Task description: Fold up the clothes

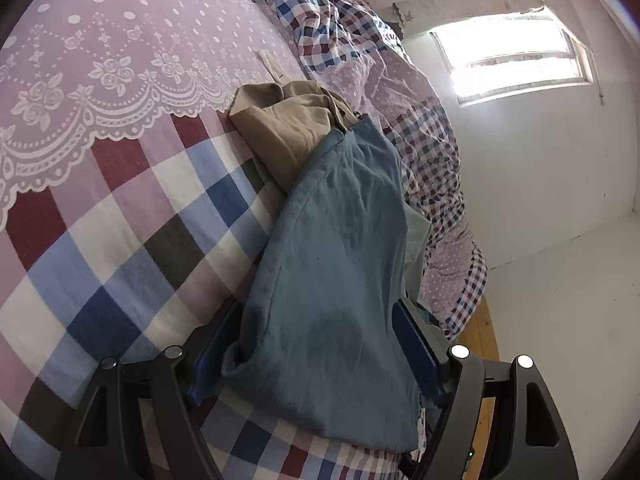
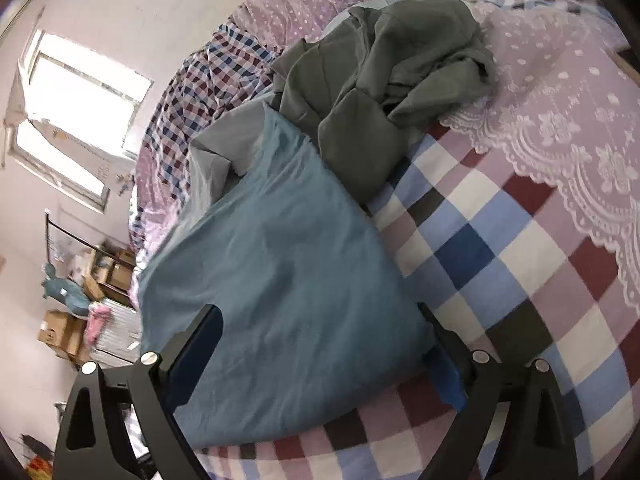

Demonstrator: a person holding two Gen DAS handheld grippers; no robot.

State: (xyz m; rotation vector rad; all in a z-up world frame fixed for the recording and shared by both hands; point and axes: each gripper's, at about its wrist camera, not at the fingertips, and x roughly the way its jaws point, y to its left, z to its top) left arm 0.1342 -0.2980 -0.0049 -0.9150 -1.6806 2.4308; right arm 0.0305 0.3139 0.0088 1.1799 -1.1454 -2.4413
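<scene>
The left wrist view sits low and close over the bed (image 1: 100,208), looking forward between the fingers of the left gripper (image 1: 316,344) along the checked cover toward the window (image 1: 508,52) and the white wall beyond the bed's far edge. The right wrist view is just as near, looking out past the right gripper (image 2: 320,344) across the same cover, with the window (image 2: 80,120) off to its left and cardboard boxes (image 2: 64,332) on the floor past the bed's edge. Both views share the blue cloth (image 1: 332,280) (image 2: 280,272) filling the near middle, the crumpled olive garment (image 1: 280,128) (image 2: 380,80) behind it, and the rumpled checked quilt (image 1: 432,152) (image 2: 200,84) along the bed's window-side edge.
</scene>
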